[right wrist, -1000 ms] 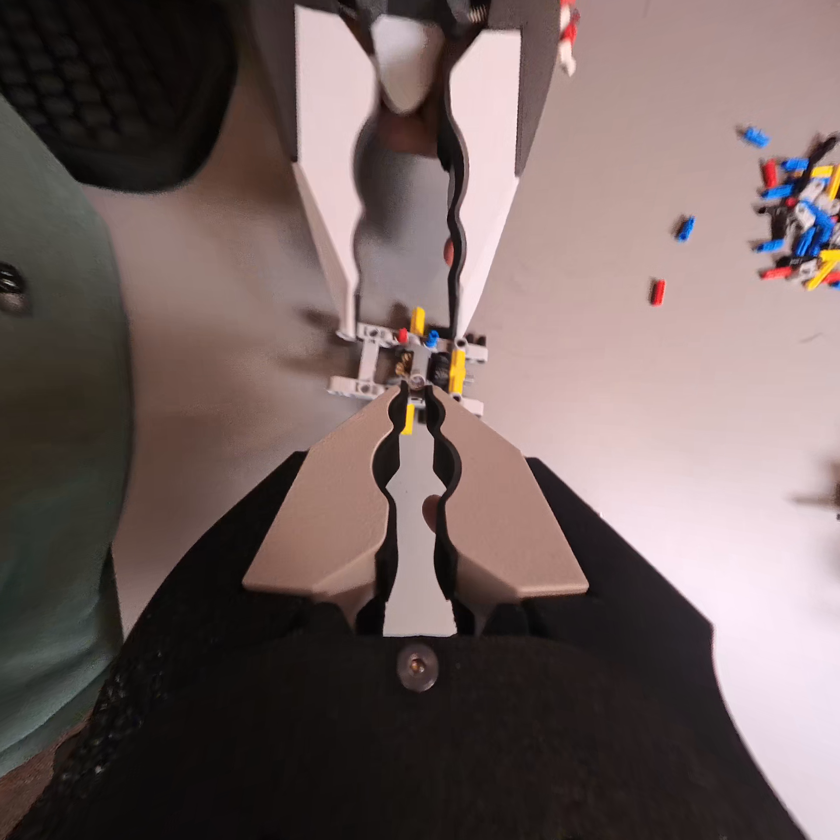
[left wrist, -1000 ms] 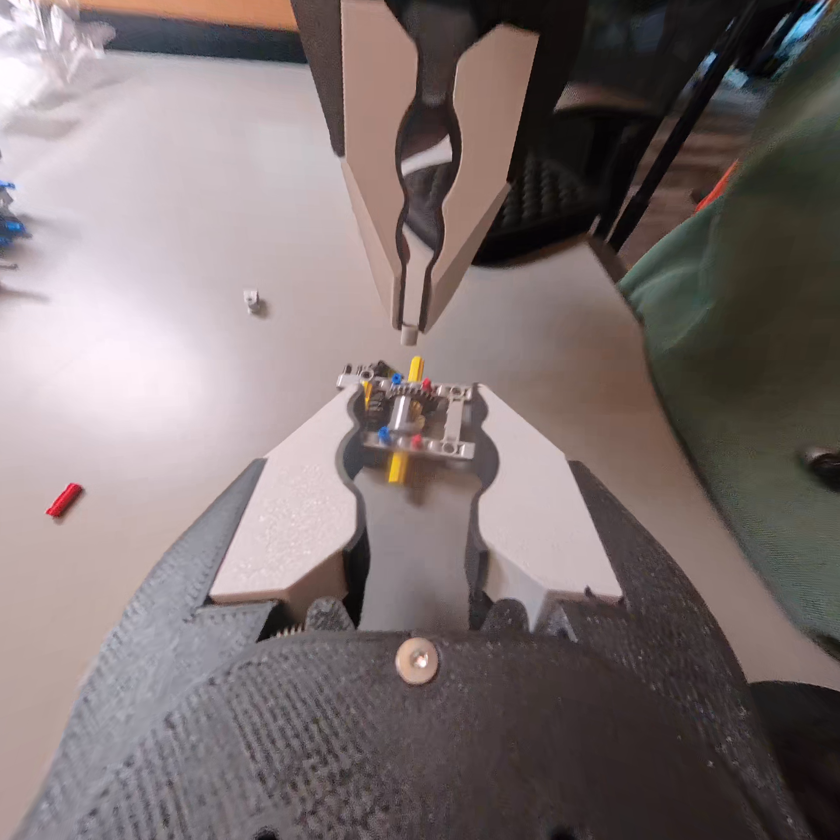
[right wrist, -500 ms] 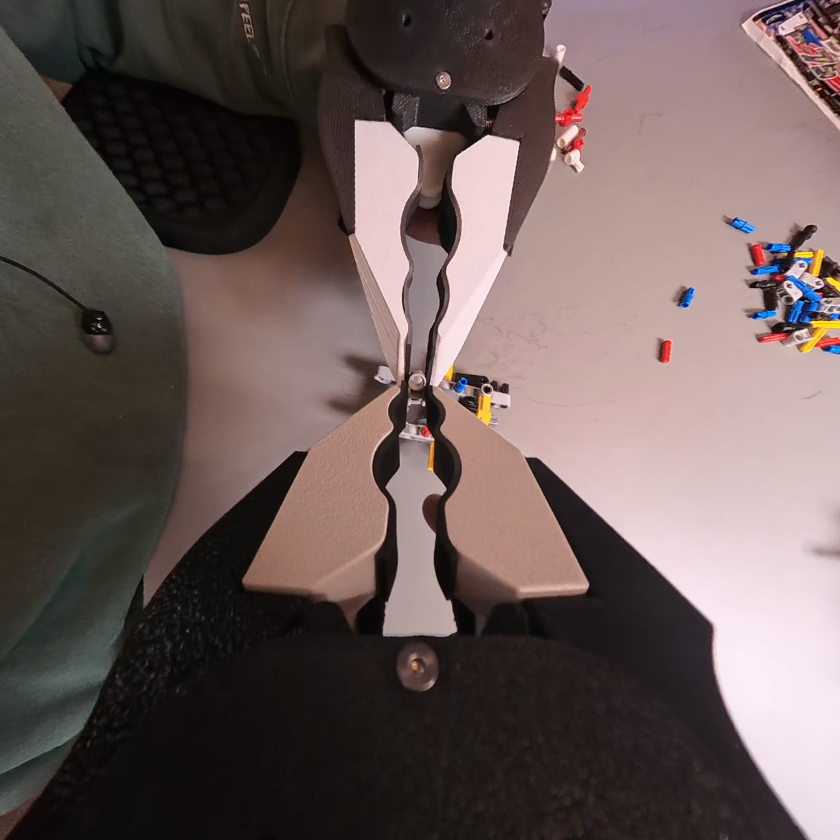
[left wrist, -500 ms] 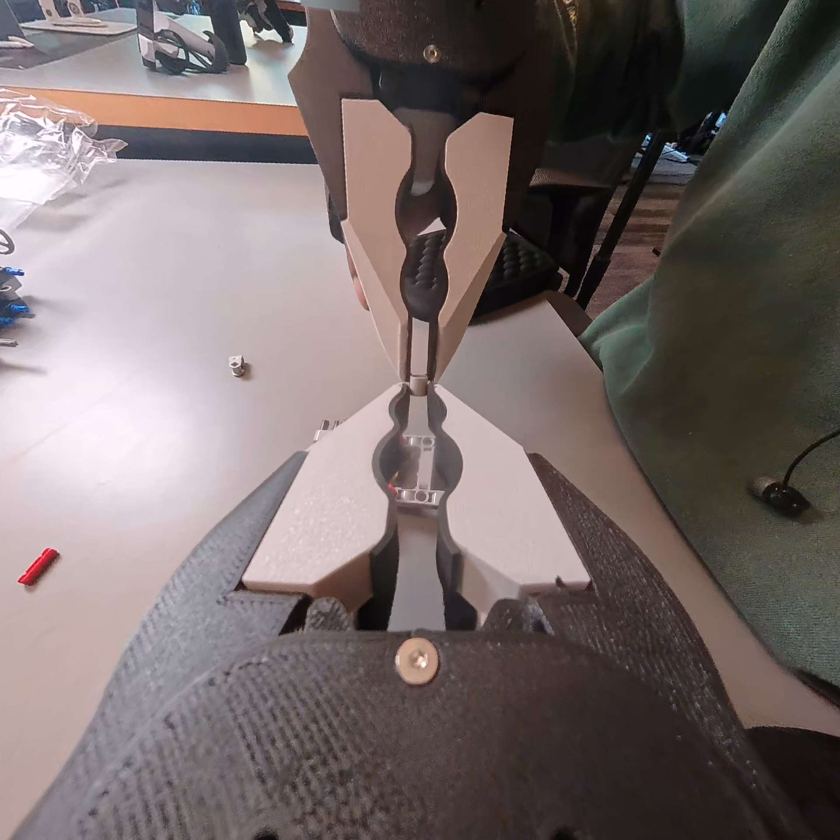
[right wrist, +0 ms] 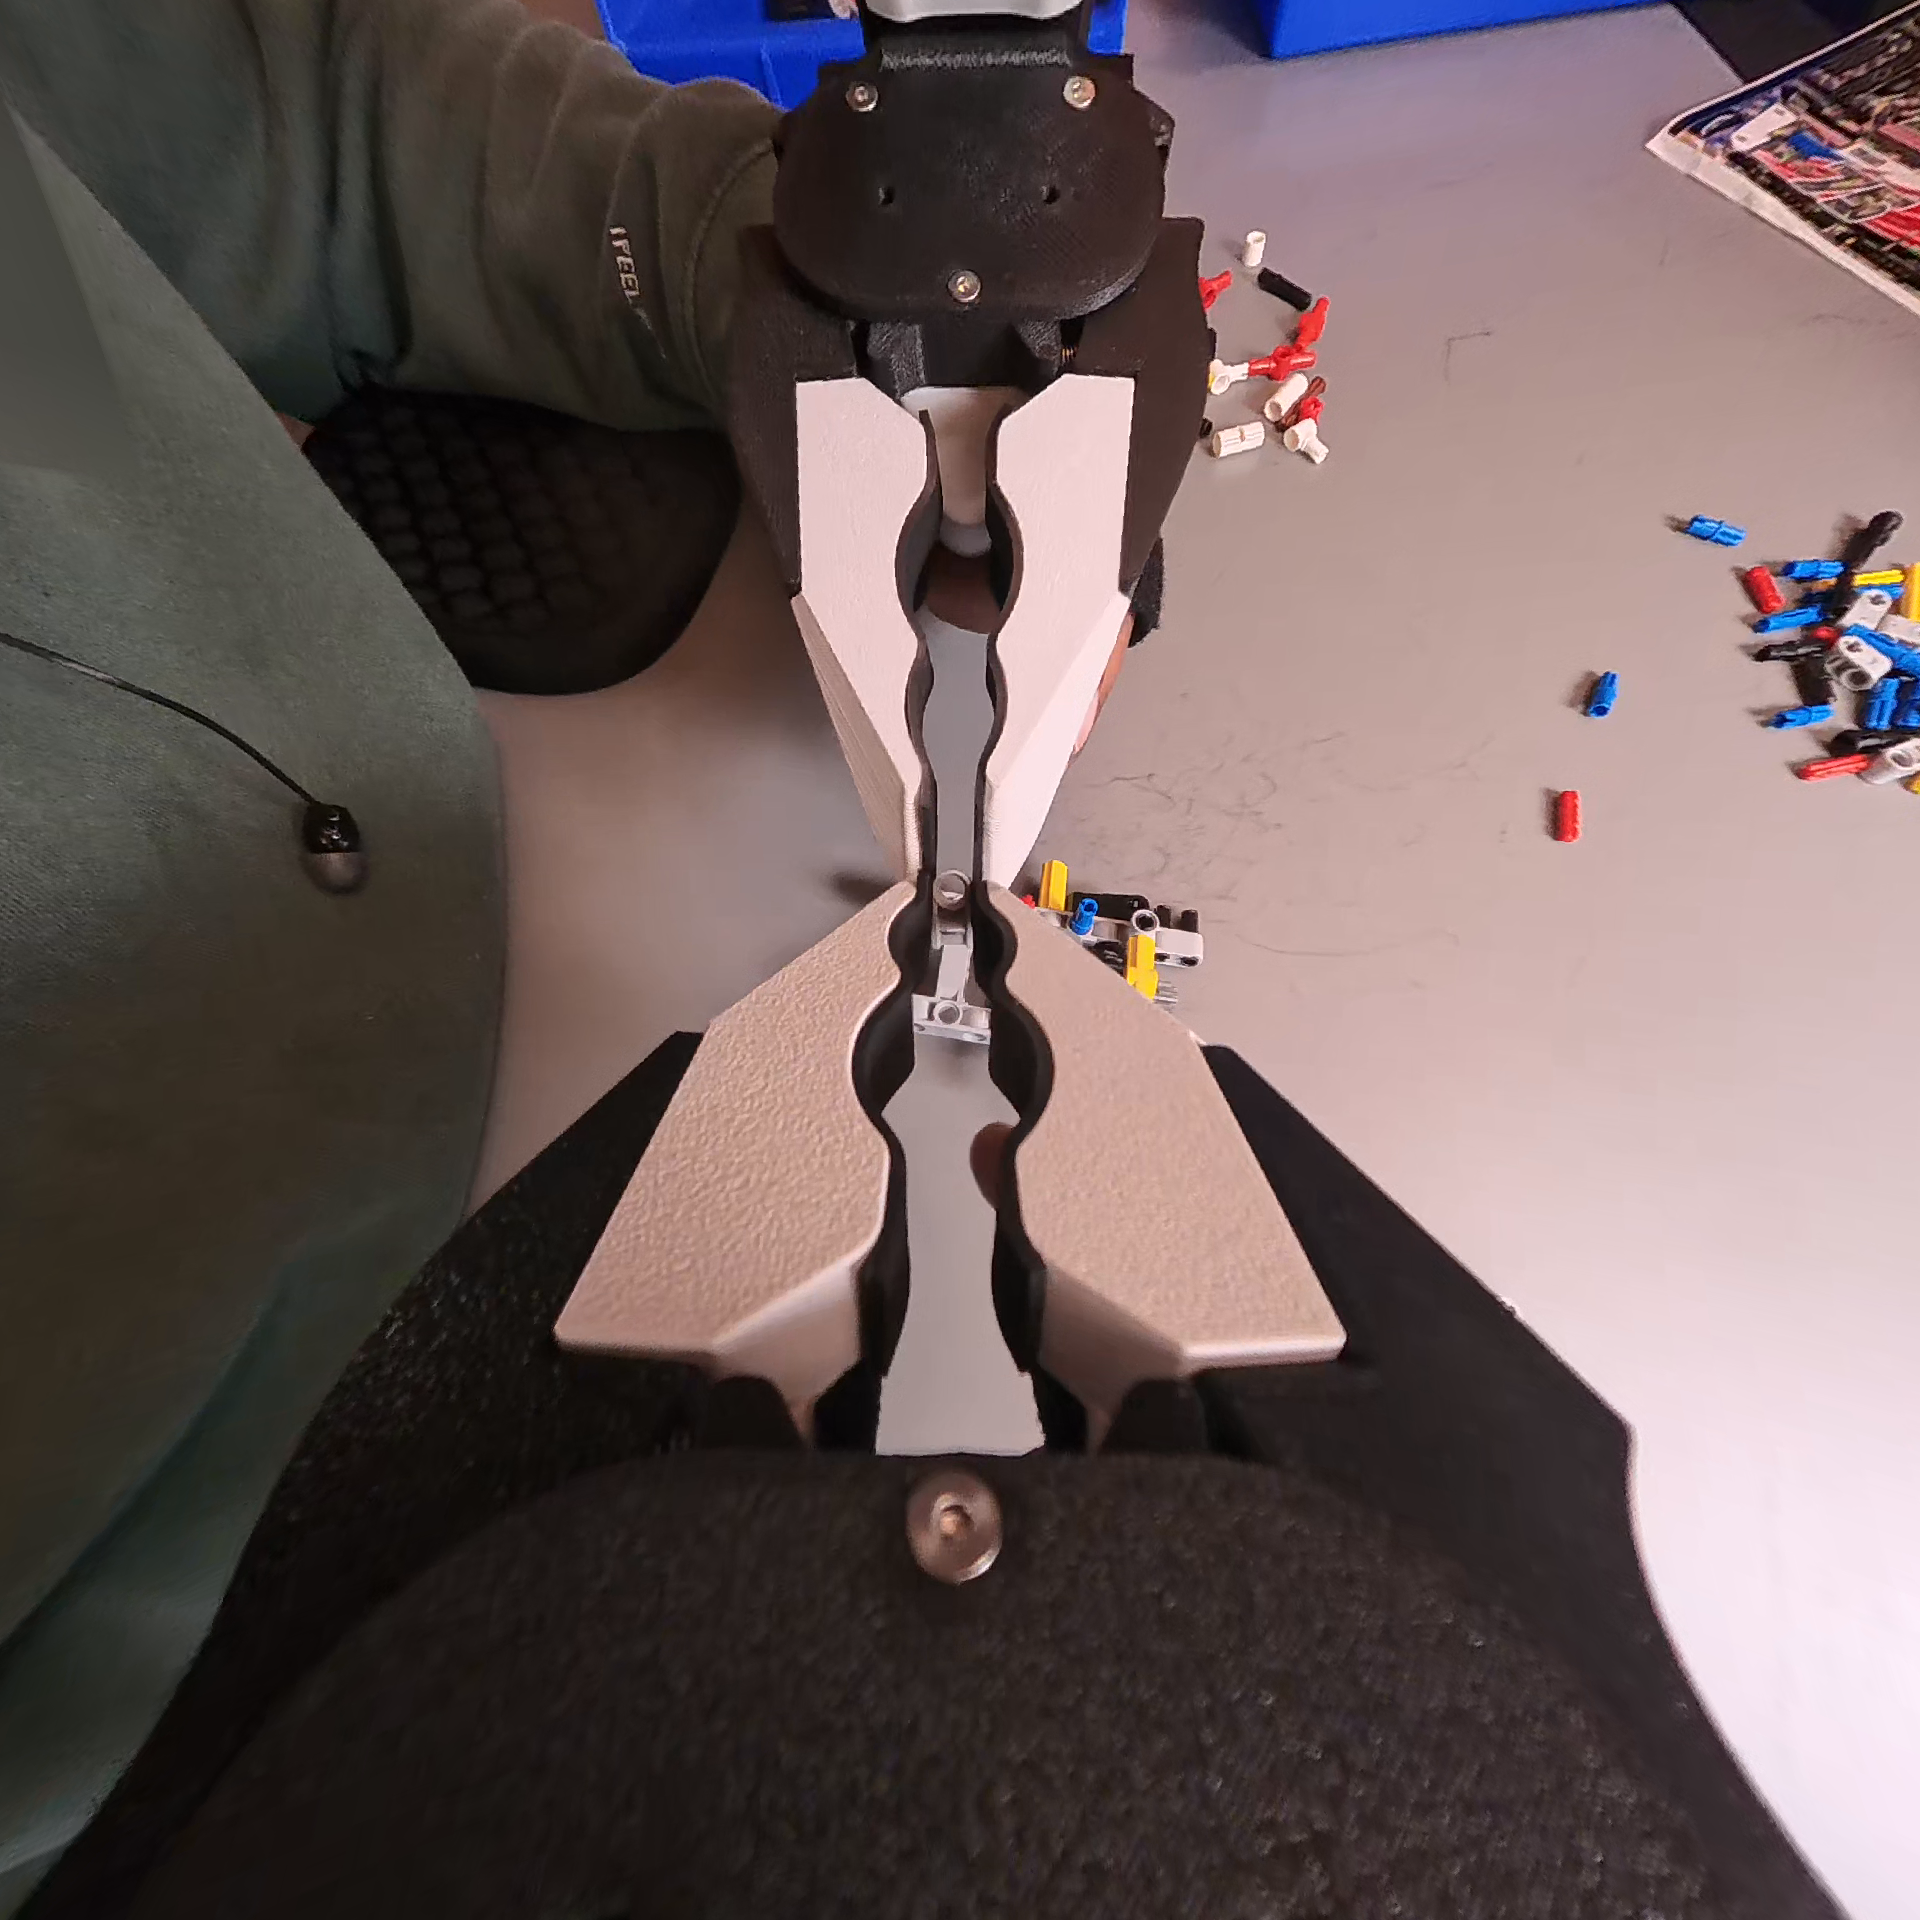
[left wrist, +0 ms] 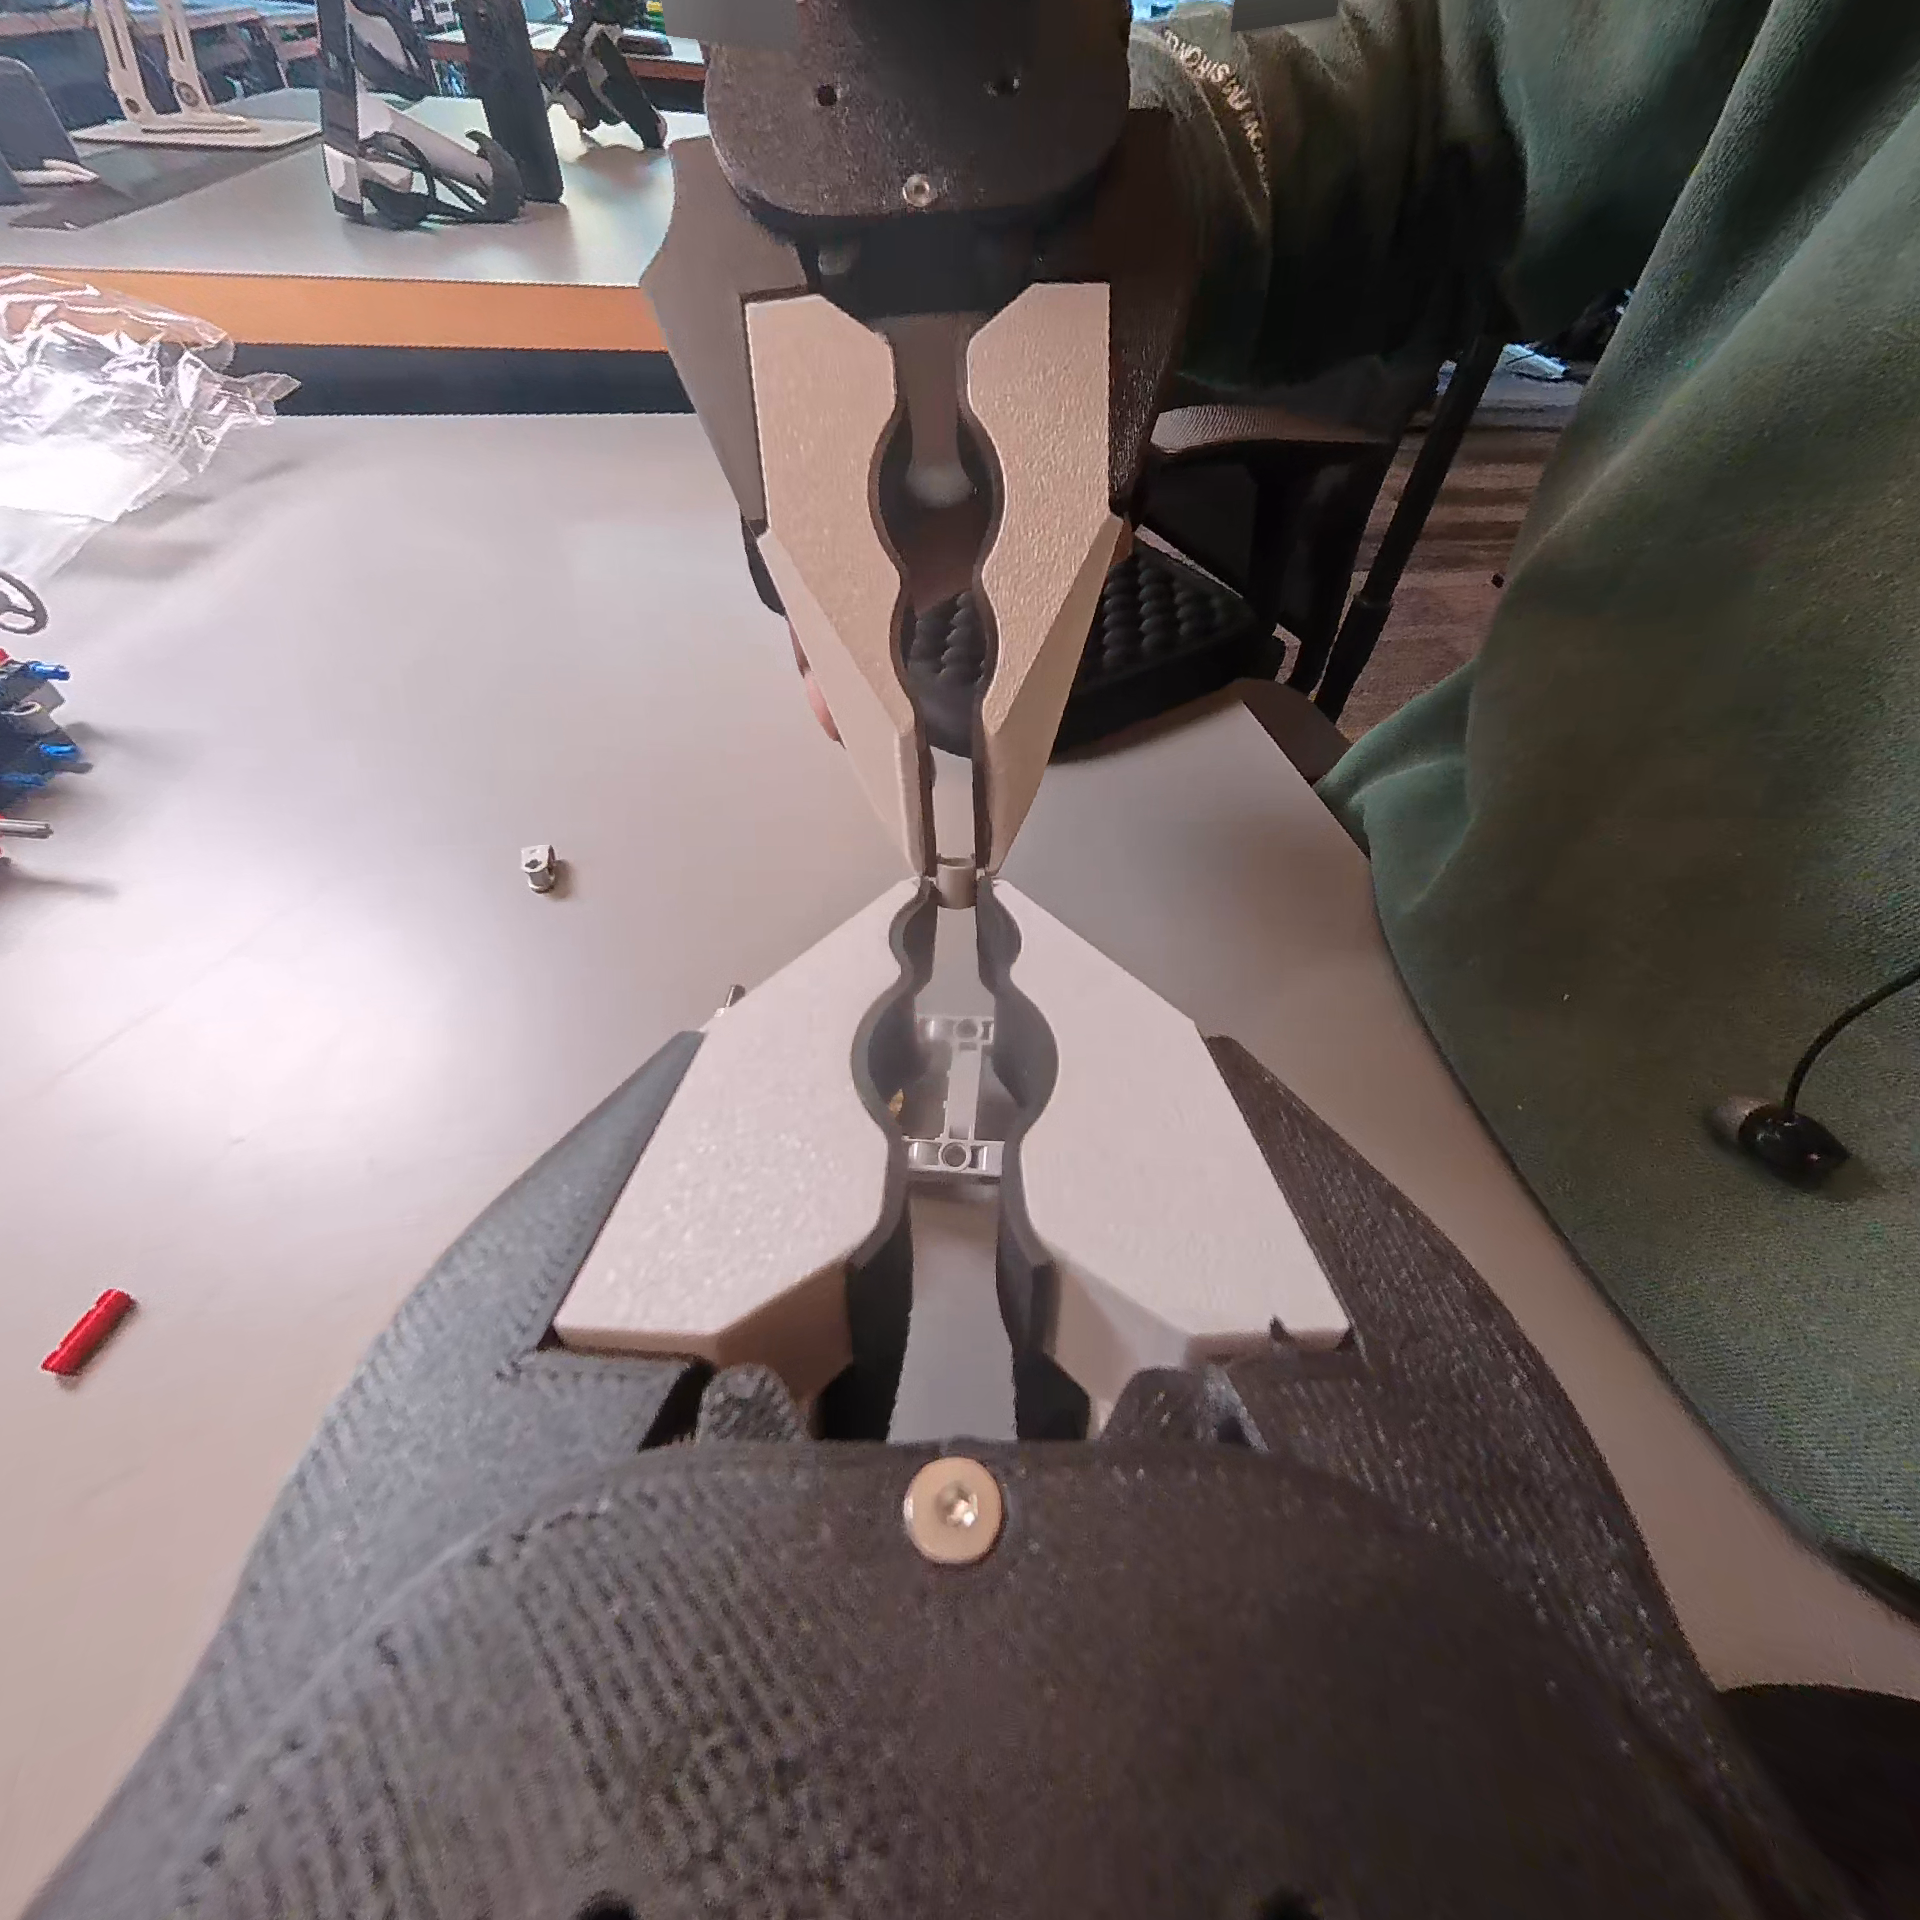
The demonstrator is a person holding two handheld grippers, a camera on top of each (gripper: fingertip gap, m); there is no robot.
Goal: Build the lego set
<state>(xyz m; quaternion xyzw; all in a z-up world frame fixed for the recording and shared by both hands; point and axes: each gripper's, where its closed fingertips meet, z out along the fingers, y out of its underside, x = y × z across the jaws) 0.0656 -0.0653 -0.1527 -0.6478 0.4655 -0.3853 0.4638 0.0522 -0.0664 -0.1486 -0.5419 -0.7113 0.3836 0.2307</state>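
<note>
**Desk:** Where did your tools stand?

**Me:** My left gripper [left wrist: 954,896] and right gripper [right wrist: 950,902] met tip to tip above the table. The right one's jaws were clamped on a small grey plastic bush [left wrist: 957,879]. The left one's jaws stood only narrowly apart, with the tips flanking that same bush. I could not tell whether they pinched it.

**Desk:** And the build?

**Me:** The part-built grey lego frame with yellow, blue and black parts [right wrist: 1127,925] lay on the pale grey table [right wrist: 1351,1091]. It sat under the tips and ran out toward two o'clock in my right wrist view. Neither tool held it.

**Desk:** Which step, then?

**Me:** I judged it a hand-over or re-grip of the bush in the air, before seating it on the frame. The next move called for one sure grip before the other let go, then a straight approach. A piece that small could slip or tip.

**Desk:** Anything in the way?

**Me:** Nothing lay between the tips and the frame.
- **Left camera:** a loose small grey connector [left wrist: 538,862] sat at ten o'clock, a short red pin [left wrist: 88,1332] at eight, and a crumpled clear plastic bag [left wrist: 94,395] far out at ten.
- **Right camera:** a heap of blue, black and red pins [right wrist: 1849,665] lay at three, tan and red pins [right wrist: 1273,384] at one, and a printed booklet [right wrist: 1818,156] in the far corner at two.
- **Nine o'clock side:** the person's green sleeve [right wrist: 260,1039] crowded it.
</note>
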